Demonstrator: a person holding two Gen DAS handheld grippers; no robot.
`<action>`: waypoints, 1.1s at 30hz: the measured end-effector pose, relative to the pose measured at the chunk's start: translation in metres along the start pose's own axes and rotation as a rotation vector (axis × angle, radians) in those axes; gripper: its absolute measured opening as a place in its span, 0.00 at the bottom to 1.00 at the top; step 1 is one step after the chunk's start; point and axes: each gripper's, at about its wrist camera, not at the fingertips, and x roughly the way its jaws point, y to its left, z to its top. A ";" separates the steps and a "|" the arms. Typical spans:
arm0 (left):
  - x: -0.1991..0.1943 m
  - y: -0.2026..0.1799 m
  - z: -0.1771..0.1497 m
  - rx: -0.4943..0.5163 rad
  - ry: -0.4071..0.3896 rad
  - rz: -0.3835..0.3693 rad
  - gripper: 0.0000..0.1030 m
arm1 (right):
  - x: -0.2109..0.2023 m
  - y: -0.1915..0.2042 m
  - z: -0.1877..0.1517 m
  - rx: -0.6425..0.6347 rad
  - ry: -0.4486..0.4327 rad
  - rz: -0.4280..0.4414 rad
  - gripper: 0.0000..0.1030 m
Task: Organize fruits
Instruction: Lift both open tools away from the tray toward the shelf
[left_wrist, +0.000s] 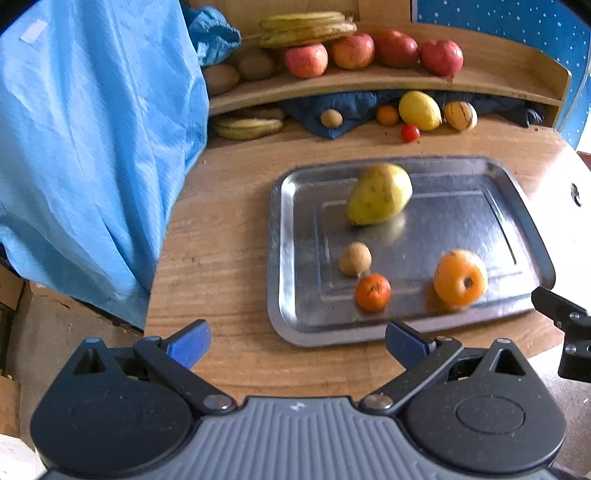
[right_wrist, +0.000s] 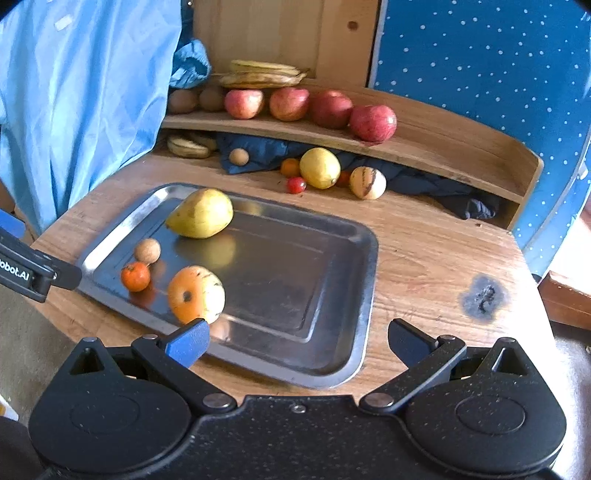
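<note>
four fruits already lie on the metal tray (right_wrist: 332, 236): a pear (right_wrist: 201, 213), a small brown fruit (right_wrist: 147, 250), a tangerine (right_wrist: 135, 276) and an orange fruit (right_wrist: 195, 294). our left gripper (left_wrist: 297, 343) and right gripper (right_wrist: 298, 341) hover at the near table edge, both with jaws spread and empty. we judge we are between picks; next we reach past the tray for the lemon (right_wrist: 319, 168) under the shelf (right_wrist: 424, 162). the tray's right half stays free

Metal tray (right_wrist: 354, 258) — pear (right_wrist: 201, 213), orange (right_wrist: 195, 294), tangerine (right_wrist: 135, 276), small brown fruit (right_wrist: 147, 250) inside.
</note>
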 end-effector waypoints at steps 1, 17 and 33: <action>-0.001 0.001 0.002 -0.004 -0.007 0.006 1.00 | 0.000 -0.001 0.001 0.002 -0.005 -0.003 0.99; 0.006 0.011 0.037 -0.103 -0.015 -0.023 1.00 | 0.007 0.001 0.024 -0.100 -0.080 -0.036 0.99; 0.044 0.014 0.099 -0.103 -0.015 -0.016 1.00 | 0.047 -0.014 0.070 -0.043 -0.096 -0.080 0.99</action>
